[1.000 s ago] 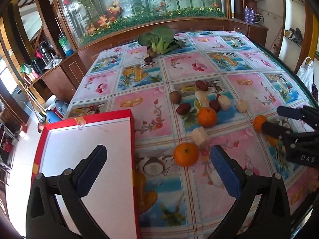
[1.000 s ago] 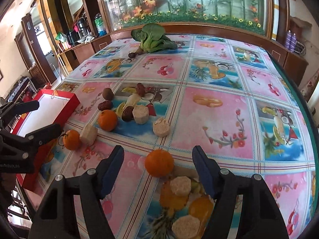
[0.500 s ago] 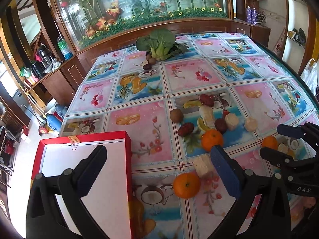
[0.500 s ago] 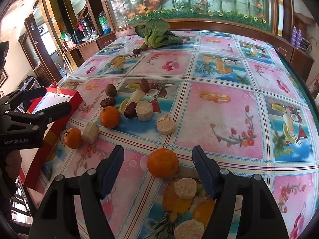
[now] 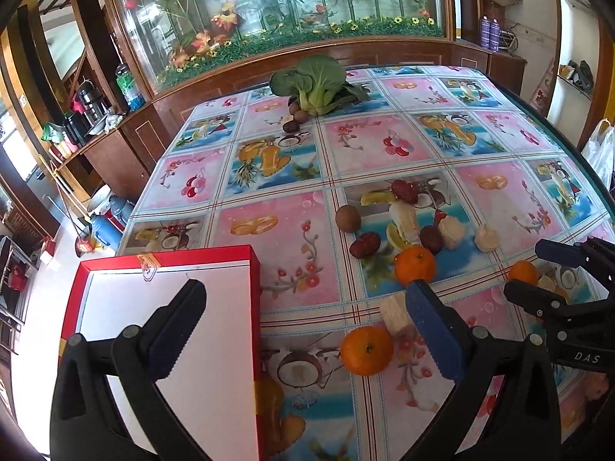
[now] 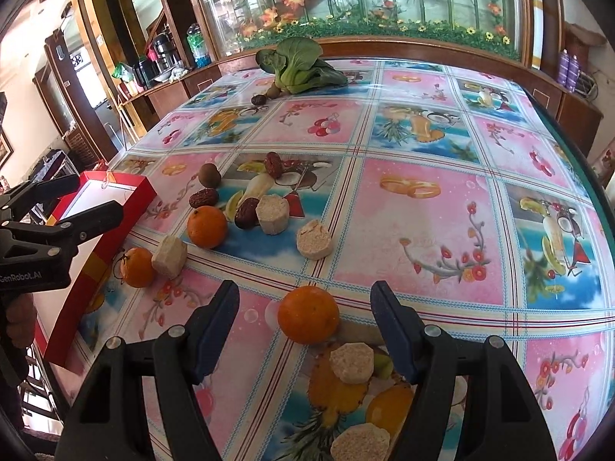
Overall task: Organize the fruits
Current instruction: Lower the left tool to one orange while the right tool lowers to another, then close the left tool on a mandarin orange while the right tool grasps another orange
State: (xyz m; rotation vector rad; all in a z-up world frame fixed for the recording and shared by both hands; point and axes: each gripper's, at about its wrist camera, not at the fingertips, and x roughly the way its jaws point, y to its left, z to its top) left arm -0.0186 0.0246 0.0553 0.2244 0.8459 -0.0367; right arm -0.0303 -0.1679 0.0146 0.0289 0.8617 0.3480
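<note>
Three oranges lie on the fruit-print tablecloth. One orange (image 6: 308, 315) sits between the fingers of my right gripper (image 6: 305, 292), which is open with gaps on both sides. A second orange (image 5: 367, 349) lies low between the wide-open fingers of my left gripper (image 5: 303, 296), untouched, beside a pale block (image 5: 396, 313). The third orange (image 5: 415, 265) sits further up the cloth. A red box with a white inside (image 5: 165, 257) lies at the left under the left gripper's left finger. The left gripper (image 6: 96, 194) hovers over that box (image 6: 96, 265) in the right wrist view.
Red dates (image 6: 203, 198), a kiwi (image 6: 209, 175) and several pale round pieces (image 6: 272, 213) cluster mid-table. A leafy green vegetable (image 6: 296, 65) lies at the far end by a glass cabinet. The table edge curves along the right (image 6: 599, 207).
The left gripper drew back and up a little, so the oranges and the red box slid lower in its view. The right gripper kept still and open over its orange.
</note>
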